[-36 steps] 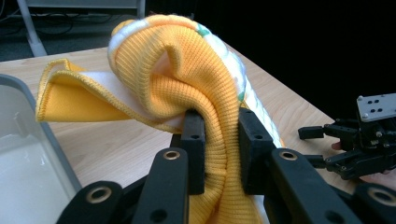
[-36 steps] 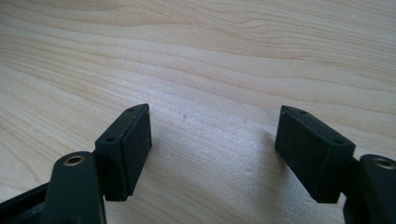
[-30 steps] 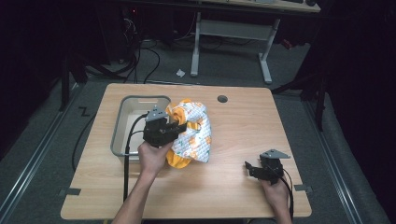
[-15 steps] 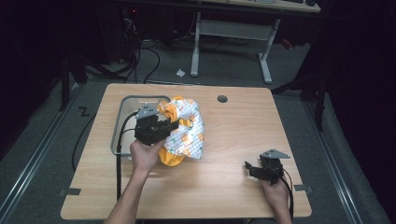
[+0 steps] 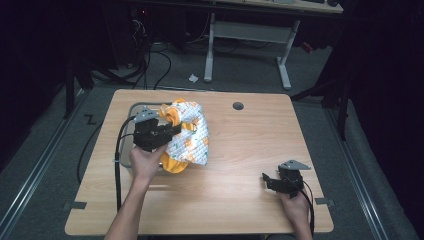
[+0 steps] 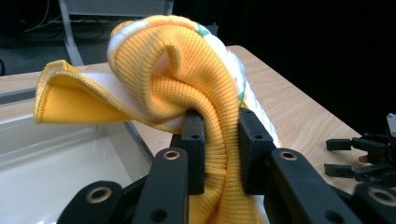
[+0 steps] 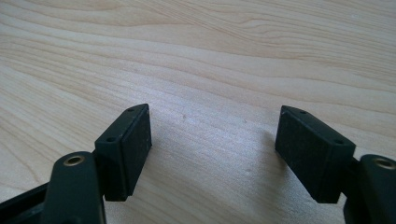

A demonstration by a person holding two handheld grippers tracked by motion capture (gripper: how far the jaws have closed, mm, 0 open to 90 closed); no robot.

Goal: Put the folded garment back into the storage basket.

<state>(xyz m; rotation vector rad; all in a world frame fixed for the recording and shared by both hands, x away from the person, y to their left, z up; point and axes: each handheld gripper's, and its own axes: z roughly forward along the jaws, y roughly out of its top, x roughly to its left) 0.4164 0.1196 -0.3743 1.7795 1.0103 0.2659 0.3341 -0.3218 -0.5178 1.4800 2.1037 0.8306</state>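
We see the left gripper (image 6: 215, 140) pinching a bunched yellow-and-white cloth (image 5: 187, 135), lifted at the tray's (image 5: 131, 111) right edge on the table's (image 5: 240, 150) far left. The right gripper (image 5: 270, 181) rests near right, jaws spread, holding nothing. We judge the cloth grasped but not yet lowered into the tray.

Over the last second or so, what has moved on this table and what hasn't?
The left tongs, shut on the yellow and white cloth, have carried it leftward, toward the grey tray, so one end now hangs over the tray's edge. The grip on the yellow fabric has not been let go. The right tongs have stayed open, resting low on the wooden table near its front right corner.
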